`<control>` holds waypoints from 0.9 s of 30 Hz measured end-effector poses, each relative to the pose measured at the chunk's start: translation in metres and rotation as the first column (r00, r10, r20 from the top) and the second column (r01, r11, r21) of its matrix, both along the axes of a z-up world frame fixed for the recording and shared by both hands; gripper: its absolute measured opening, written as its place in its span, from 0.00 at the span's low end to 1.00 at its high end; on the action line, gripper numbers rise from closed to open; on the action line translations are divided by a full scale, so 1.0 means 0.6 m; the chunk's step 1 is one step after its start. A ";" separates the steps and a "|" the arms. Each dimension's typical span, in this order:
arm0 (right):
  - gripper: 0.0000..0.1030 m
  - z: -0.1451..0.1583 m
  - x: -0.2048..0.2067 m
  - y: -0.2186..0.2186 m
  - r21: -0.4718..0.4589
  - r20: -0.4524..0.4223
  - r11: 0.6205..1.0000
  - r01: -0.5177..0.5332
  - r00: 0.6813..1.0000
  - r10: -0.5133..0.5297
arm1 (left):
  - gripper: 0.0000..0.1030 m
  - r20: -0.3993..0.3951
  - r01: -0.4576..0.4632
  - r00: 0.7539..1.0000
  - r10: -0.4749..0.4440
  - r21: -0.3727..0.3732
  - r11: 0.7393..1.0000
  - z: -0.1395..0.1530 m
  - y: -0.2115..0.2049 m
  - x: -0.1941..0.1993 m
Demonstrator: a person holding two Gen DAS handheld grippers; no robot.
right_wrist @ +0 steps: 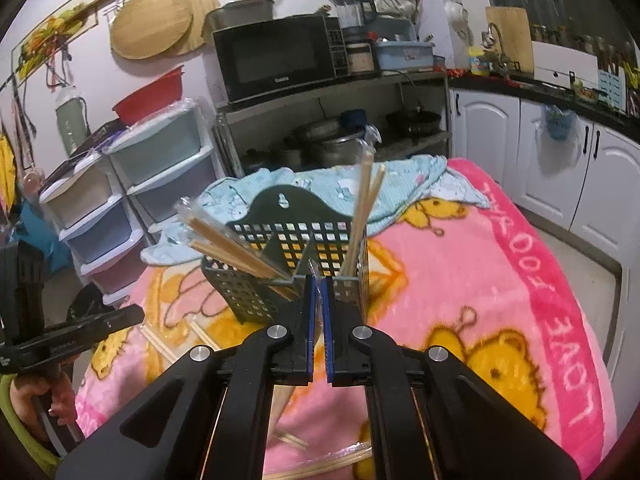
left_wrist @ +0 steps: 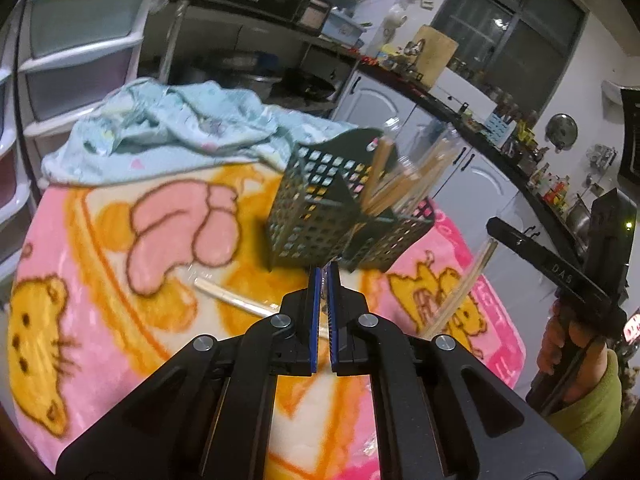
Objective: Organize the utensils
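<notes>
A dark green perforated utensil basket [left_wrist: 320, 216] [right_wrist: 280, 240] stands on the pink blanket with several wooden chopsticks [right_wrist: 360, 216] leaning in its compartments. My left gripper [left_wrist: 325, 270] [right_wrist: 140, 314] is shut, with a thin strip of clear wrapper between its pads. A wrapped chopstick pair [left_wrist: 232, 299] sticks out to its left. My right gripper [right_wrist: 317, 280] [left_wrist: 491, 224] is shut on the wrapper end of another wrapped pair [left_wrist: 460, 292] [right_wrist: 282, 400], which hangs below it. Both grippers hover near the basket's front.
A crumpled light blue cloth [left_wrist: 160, 128] [right_wrist: 400, 176] lies behind the basket. Loose chopsticks [right_wrist: 292, 438] rest on the pink cartoon blanket [left_wrist: 100, 240] [right_wrist: 460, 280]. Plastic drawers [right_wrist: 160, 168], a shelf with a microwave [right_wrist: 276, 56] and white cabinets [right_wrist: 552, 168] surround the table.
</notes>
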State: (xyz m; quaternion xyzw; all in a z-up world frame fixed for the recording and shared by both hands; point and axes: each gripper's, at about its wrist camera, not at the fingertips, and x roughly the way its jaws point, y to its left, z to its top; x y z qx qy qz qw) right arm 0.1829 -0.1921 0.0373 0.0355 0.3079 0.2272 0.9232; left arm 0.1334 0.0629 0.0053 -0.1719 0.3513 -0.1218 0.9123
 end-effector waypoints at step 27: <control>0.03 0.087 -0.038 -0.031 0.051 0.124 0.999 -0.018 0.992 0.011 | 0.01 0.175 0.131 0.975 -0.138 0.054 0.990 0.126 -0.102 0.007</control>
